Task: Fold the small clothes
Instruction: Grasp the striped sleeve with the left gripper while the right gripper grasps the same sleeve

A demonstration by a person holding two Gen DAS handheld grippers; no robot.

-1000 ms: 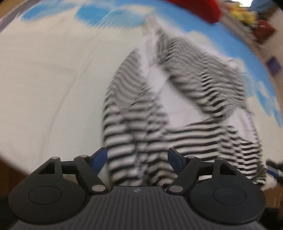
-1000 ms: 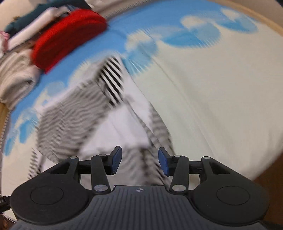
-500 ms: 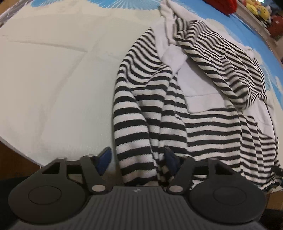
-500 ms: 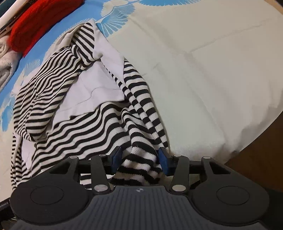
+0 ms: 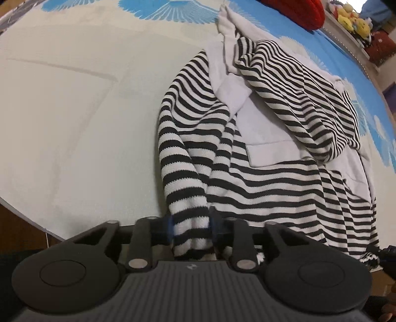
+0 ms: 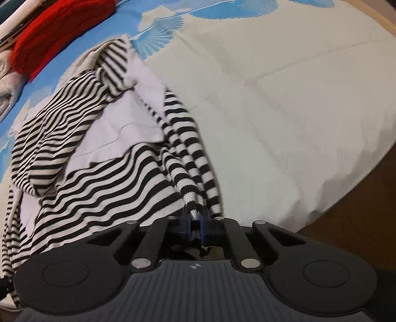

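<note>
A black-and-white striped garment with white panels (image 5: 259, 158) lies crumpled on the bed, reaching to its near edge. In the left wrist view my left gripper (image 5: 191, 226) has its jaws closed in on a striped sleeve end (image 5: 188, 198) at the bed's near edge. In the right wrist view the same garment (image 6: 99, 158) spreads to the left. My right gripper (image 6: 195, 224) is shut tight on a bunched striped edge (image 6: 195, 193) of it near the bed's edge.
The bed has a cream cover (image 5: 74, 111) with blue fan prints (image 5: 173, 12) at the far side. A red folded item (image 6: 57, 32) and pale folded clothes (image 6: 7, 81) lie at the far left. Stuffed toys (image 5: 354, 19) sit on a far shelf. Brown floor (image 6: 358, 223) lies beyond the bed edge.
Both grippers came down to the garment's near edge and closed. The left jaws narrowed onto the sleeve end; the right jaws pinched shut on the bunched edge.
</note>
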